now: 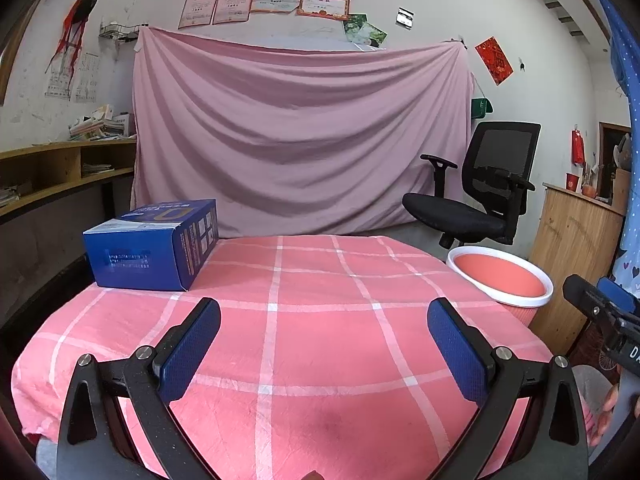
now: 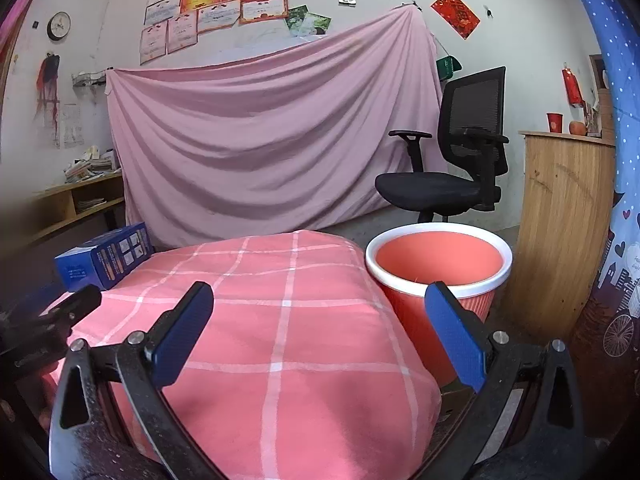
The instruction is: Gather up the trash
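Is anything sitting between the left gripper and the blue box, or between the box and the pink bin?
Nothing visible. The left gripper is open over bare checked tablecloth, and the blue box sits at the far left corner. From there to the pink bin beside the table's right edge, only flat cloth shows.

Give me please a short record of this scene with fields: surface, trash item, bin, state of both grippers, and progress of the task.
surface: table under a pink checked cloth
trash item: blue carton box, lying on the cloth at the far left corner, untouched
bin: pink bin with white rim, standing on the floor just off the table's right side; no trash visible inside
left hand-held gripper: open, holding nothing, above the cloth
right hand-held gripper: open, holding nothing, near the bin
progress: box not yet picked up
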A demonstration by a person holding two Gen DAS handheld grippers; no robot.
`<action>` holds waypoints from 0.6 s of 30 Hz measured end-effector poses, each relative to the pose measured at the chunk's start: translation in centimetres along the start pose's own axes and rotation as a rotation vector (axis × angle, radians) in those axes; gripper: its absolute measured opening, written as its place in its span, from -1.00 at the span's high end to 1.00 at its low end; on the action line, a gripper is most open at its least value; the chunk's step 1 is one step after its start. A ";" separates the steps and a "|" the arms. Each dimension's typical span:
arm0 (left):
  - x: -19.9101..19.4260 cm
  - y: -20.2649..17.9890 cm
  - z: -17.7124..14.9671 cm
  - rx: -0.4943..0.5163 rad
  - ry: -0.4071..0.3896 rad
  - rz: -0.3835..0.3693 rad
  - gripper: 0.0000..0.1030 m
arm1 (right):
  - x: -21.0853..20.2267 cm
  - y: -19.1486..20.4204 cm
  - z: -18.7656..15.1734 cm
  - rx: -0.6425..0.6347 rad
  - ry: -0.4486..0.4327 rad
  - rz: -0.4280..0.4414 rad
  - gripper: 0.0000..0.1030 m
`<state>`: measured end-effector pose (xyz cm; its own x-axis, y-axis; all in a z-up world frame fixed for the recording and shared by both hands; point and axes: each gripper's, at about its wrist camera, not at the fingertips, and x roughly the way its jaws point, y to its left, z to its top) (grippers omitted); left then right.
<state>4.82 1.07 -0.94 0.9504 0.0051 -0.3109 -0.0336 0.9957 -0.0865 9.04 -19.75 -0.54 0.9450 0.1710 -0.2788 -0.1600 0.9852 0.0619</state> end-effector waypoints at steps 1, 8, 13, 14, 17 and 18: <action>0.1 0.0 -0.1 0.002 0.001 0.004 -0.97 | 0.0 0.1 0.0 -0.008 -0.004 -0.003 -1.00; 0.5 0.5 -0.3 -0.007 0.005 0.024 -0.97 | 0.9 0.3 -0.7 -0.034 0.000 -0.041 -1.00; 0.6 0.7 -0.4 -0.006 -0.004 0.040 -0.97 | 1.5 0.0 -1.0 -0.024 0.014 -0.039 -1.00; 0.7 0.7 -0.4 -0.005 -0.007 0.041 -0.97 | 1.6 0.1 -1.0 -0.025 0.016 -0.038 -1.00; 0.9 0.9 -0.5 -0.008 -0.015 0.047 -0.97 | 1.7 0.3 -1.1 -0.034 0.008 -0.043 -1.00; 0.9 1.0 -0.5 -0.010 -0.022 0.051 -0.97 | 1.8 0.3 -1.1 -0.037 0.005 -0.046 -1.00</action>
<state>5.49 2.00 -1.81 0.9539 0.0575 -0.2947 -0.0847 0.9932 -0.0803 10.38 -19.09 -2.11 0.9501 0.1258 -0.2854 -0.1273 0.9918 0.0134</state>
